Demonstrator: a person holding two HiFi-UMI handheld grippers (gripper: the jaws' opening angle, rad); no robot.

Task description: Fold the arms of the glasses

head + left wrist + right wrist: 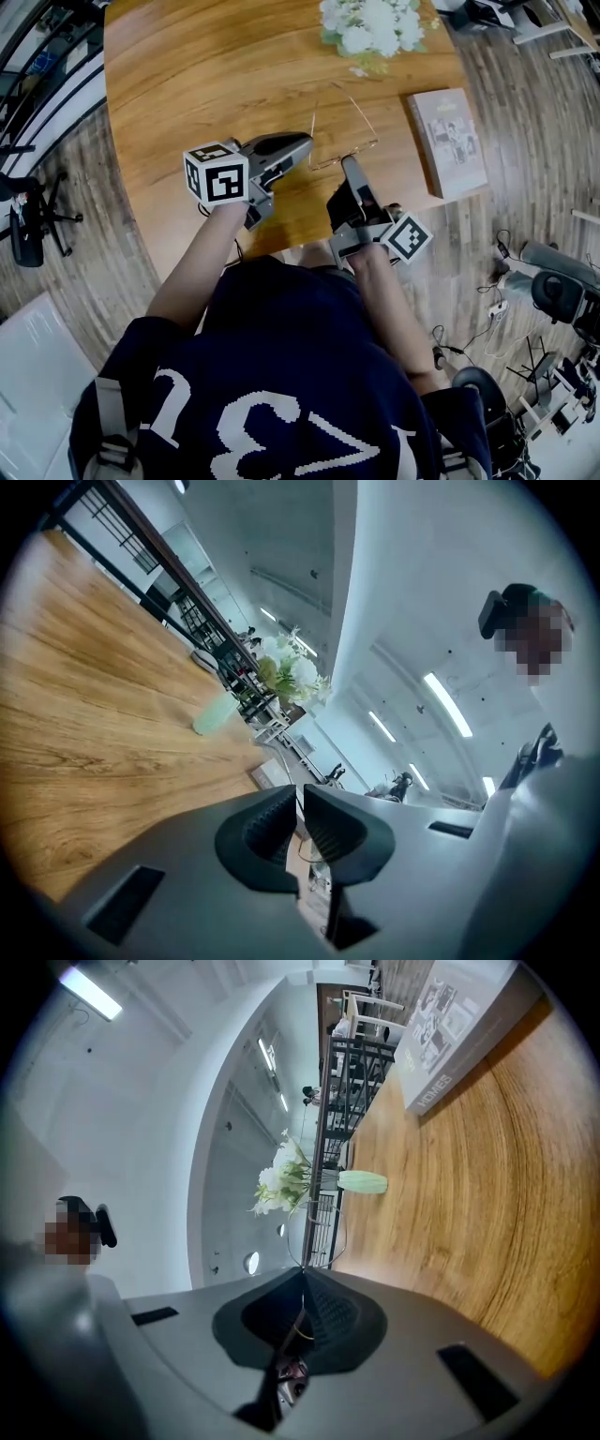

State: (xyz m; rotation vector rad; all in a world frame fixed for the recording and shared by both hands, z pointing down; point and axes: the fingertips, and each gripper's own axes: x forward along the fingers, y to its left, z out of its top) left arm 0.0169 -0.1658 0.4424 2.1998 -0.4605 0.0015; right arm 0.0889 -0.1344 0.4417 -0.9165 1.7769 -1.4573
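The thin wire-rimmed glasses (367, 129) hang in the air over the wooden table (206, 84), held from both sides. My left gripper (306, 143) comes in from the left and its jaws stand almost together at the frame's left corner. In the left gripper view, a fine wire runs through the narrow slit between the left gripper's (300, 808) ribbed pads. My right gripper (349, 163) comes up from below and is shut on the frame's near edge. In the right gripper view, a wire loop of the glasses (289, 1237) rises from the closed tips of the right gripper (303, 1274).
A pale green vase of white flowers (375, 26) stands at the table's far side, also visible as the vase (361, 1182). A book (448, 141) lies on the table to the right. The table's curved front edge runs just under my hands, with wooden floor beyond.
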